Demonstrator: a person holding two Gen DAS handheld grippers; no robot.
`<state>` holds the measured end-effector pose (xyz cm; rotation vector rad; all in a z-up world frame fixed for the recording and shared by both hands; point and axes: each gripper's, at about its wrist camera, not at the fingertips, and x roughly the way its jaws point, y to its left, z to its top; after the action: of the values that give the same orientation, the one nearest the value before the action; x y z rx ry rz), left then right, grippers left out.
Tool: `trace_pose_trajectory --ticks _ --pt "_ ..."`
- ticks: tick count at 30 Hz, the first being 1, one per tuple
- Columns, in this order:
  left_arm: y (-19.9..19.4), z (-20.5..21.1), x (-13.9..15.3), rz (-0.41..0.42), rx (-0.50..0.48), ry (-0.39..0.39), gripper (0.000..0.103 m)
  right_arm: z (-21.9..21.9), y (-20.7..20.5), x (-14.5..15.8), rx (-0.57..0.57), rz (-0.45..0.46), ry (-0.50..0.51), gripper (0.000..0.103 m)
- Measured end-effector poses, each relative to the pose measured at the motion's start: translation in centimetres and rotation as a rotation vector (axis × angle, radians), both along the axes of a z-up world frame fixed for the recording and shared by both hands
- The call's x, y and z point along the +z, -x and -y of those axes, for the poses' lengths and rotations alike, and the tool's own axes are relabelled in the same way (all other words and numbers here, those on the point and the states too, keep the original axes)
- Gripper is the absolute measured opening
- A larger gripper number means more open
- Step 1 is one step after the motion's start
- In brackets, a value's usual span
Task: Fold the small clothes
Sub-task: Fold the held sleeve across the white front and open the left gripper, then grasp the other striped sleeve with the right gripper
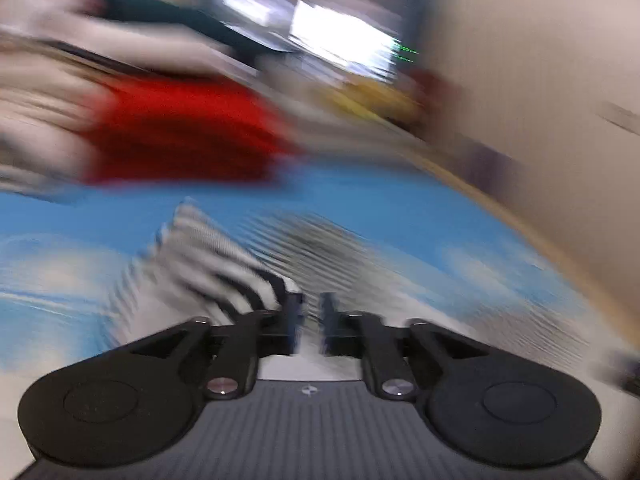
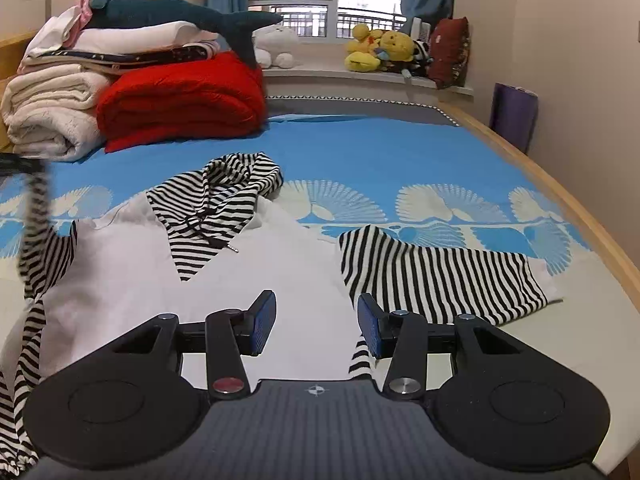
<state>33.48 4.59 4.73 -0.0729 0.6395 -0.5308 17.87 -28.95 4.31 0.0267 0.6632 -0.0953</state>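
A small white hoodie (image 2: 132, 280) with black-and-white striped hood (image 2: 224, 196) and sleeves lies spread on the blue bedsheet (image 2: 380, 152). Its right striped sleeve (image 2: 432, 276) lies flat just beyond my right gripper (image 2: 317, 326), which is open and empty above the white body. The left sleeve (image 2: 36, 240) is lifted up at the left edge of the right wrist view. The left wrist view is heavily blurred: my left gripper (image 1: 310, 322) has its fingers nearly together, with striped sleeve fabric (image 1: 224, 256) against the left finger.
A folded red blanket (image 2: 180, 100) and a stack of white and patterned bedding (image 2: 52, 116) with a plush shark (image 2: 180, 12) sit at the far left. Plush toys (image 2: 380, 50) line the window sill. The wooden bed edge (image 2: 560, 200) runs along the right.
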Motion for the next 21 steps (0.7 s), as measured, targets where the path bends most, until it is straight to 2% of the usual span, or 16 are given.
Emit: trace_pose_trajectory --ticks 1,2,4,6,9,10,12,14,16,17,18,21 --pt "0.8 1.9 0.0 -0.023 -0.104 -0.007 0.030 0.1 0.1 0.0 -0.006 0.000 -0.003 0.047" --pt "1.9 3.6 0.5 0.010 -0.124 -0.061 0.030 0.2 0.2 0.0 -0.011 -0.001 -0.008 0.047" --pt "2.6 4.3 1.6 0.034 -0.078 -0.104 0.030 0.5 0.3 0.1 -0.027 0.001 -0.032 0.047" --pt "2.1 3.2 3.3 0.007 0.035 -0.098 0.030 0.9 0.3 0.2 -0.045 0.004 -0.064 0.047" --pt "0.7 0.9 6.0 -0.051 0.262 -0.135 0.030 1.5 -0.4 -0.2 -0.069 -0.011 -0.115 0.045" --pt "0.6 0.1 6.7 -0.074 0.327 -0.130 0.033 1.6 -0.8 -0.4 -0.065 -0.012 -0.137 0.034" --pt "0.7 -1.3 7.3 -0.086 0.421 -0.110 0.040 1.6 -2.0 -0.6 -0.046 -0.012 -0.172 0.026" --pt "1.3 -2.2 6.3 -0.068 0.475 -0.095 0.047 1.4 -3.5 -1.1 -0.038 -0.016 -0.202 0.025" --pt "1.7 -2.9 4.1 -0.079 0.495 -0.100 0.047 1.3 -5.4 -2.2 -0.028 -0.057 -0.249 0.026" --pt "1.0 -2.6 2.4 -0.156 0.493 -0.153 0.046 1.2 -6.6 -3.1 -0.024 -0.096 -0.271 0.026" --pt "0.0 -2.4 1.1 -0.243 0.497 -0.215 0.039 1.2 -8.0 -4.3 -0.025 -0.146 -0.290 0.027" --pt "-2.0 -3.2 0.4 -0.266 0.520 -0.201 0.038 1.3 -11.3 -7.8 -0.045 -0.282 -0.353 0.036"
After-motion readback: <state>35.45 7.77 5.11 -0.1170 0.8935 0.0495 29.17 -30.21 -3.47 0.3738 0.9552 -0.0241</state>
